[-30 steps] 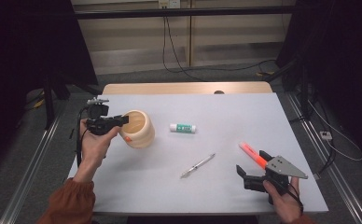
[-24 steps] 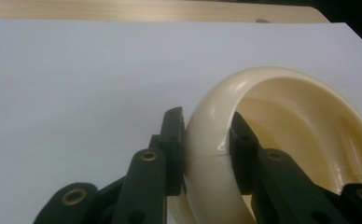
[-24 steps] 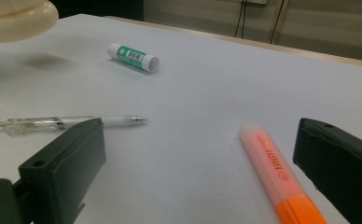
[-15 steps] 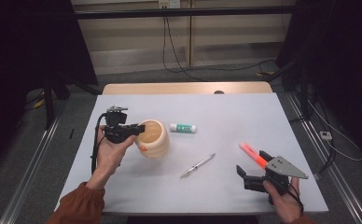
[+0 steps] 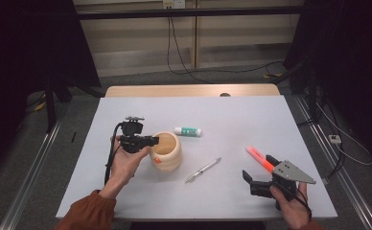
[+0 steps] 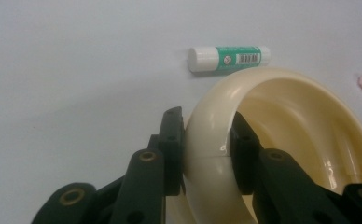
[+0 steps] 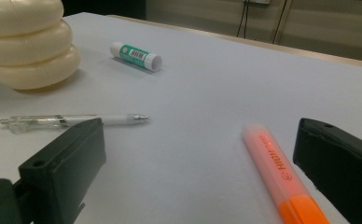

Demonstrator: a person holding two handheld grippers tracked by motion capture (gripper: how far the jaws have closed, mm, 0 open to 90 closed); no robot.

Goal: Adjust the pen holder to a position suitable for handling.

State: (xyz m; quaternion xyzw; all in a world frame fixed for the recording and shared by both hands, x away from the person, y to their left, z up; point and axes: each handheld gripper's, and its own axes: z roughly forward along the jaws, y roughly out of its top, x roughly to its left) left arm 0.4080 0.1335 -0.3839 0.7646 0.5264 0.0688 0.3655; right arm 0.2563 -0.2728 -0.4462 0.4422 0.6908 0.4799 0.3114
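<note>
My left gripper [image 5: 151, 140] is clamping the near-left rim of the cream ribbed cup [image 5: 167, 152], one jaw outside the wall and one inside. The cup is sitting left of centre on the white table [image 5: 251, 115], near the glue stick [image 5: 188, 131]. My right gripper [image 7: 195, 154] is resting with jaws apart, bracketing the orange highlighter [image 7: 281, 175].

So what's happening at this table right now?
A person holds a gripper in each hand. The left gripper is clamped on the rim of a cream ribbed cup, one jaw outside and one inside. The right gripper rests open near an orange highlighter. A clear pen and a glue stick lie between them.
</note>
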